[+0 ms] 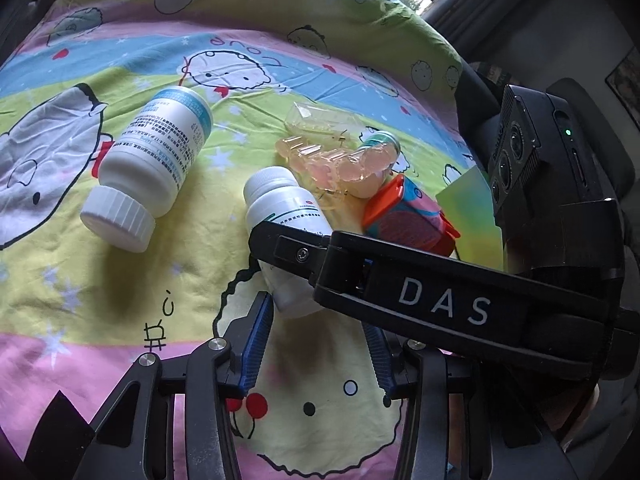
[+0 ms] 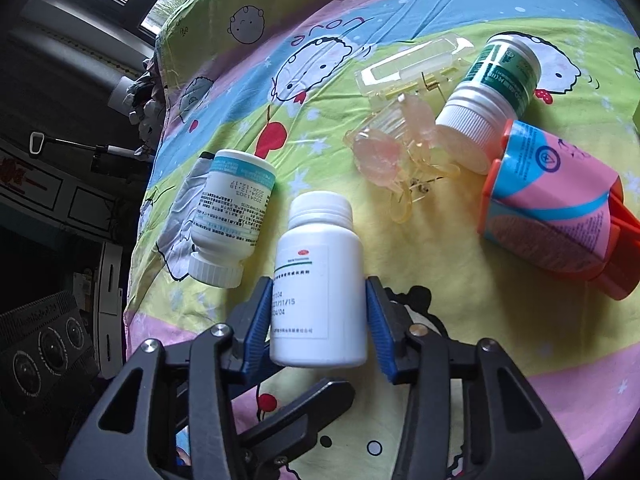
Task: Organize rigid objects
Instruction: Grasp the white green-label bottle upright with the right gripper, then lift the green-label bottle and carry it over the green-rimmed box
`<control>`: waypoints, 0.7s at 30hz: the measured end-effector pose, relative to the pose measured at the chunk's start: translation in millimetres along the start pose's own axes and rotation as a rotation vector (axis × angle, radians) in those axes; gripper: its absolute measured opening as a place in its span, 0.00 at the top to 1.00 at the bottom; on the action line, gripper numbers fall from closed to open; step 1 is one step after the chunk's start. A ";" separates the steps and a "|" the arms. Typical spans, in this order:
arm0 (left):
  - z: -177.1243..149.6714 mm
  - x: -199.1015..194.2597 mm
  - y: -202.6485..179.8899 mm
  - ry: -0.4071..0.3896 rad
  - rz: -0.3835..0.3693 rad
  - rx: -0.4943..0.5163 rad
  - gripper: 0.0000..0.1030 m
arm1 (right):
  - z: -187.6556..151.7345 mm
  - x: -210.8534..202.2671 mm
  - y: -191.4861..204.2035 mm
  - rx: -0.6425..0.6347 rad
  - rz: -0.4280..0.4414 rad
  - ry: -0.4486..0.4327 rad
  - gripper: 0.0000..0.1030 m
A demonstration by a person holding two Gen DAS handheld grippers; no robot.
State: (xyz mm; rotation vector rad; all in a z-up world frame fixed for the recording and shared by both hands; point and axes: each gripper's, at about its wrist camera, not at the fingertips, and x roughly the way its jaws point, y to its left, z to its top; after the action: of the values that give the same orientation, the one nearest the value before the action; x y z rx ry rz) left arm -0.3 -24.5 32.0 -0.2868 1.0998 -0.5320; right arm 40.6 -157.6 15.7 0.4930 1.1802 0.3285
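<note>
A small white pill bottle point(image 2: 320, 280) lies on the cartoon bedsheet point(image 2: 460, 340). My right gripper point(image 2: 318, 286) is shut on it, blue pads against both sides of its body. In the left wrist view the same bottle point(image 1: 276, 208) is crossed by the right gripper's black finger point(image 1: 280, 246). My left gripper point(image 1: 316, 314) stands open just behind the bottle's base, its pads holding nothing. A bigger white bottle with a blue-banded label point(image 1: 148, 160) point(image 2: 228, 216) lies to the left. Clear hair claws point(image 2: 400, 152), a green-labelled bottle point(image 2: 492, 88) and an orange-and-pink container point(image 2: 560, 208) lie beyond.
The sheet drops off at the bed's edge point(image 2: 138, 280) on the left of the right wrist view, with dark furniture point(image 2: 60, 200) beyond. A yellow-green card point(image 1: 476, 216) lies beside the orange container point(image 1: 408, 216). The right gripper's camera housing point(image 1: 540, 160) fills the right of the left wrist view.
</note>
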 end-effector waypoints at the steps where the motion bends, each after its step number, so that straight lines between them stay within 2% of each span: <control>1: 0.1 0.0 -0.5 0.002 -0.003 0.001 0.56 | -0.2 -0.8 0.2 -0.003 -0.002 -0.001 0.56; 5: -0.4 -4.9 -5.5 -0.012 -0.028 0.015 0.56 | -1.6 -9.6 -0.9 0.002 0.004 -0.017 0.56; 11: -3.9 -21.7 -24.2 -0.067 -0.079 0.086 0.56 | -10.7 -42.5 3.2 -0.026 0.010 -0.104 0.56; 18: -9.4 -25.8 -43.8 -0.069 -0.125 0.143 0.56 | -31.1 -70.0 -6.7 -0.004 0.017 -0.183 0.56; 21: -12.7 -27.8 -51.8 -0.081 -0.122 0.167 0.56 | -34.8 -77.2 -6.5 -0.011 0.006 -0.204 0.56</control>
State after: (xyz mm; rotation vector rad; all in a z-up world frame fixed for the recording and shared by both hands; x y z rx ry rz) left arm -35.1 -52.5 72.3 -0.2290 0.9573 -0.7112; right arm -19.3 -194.3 63.5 0.5082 0.9781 0.2829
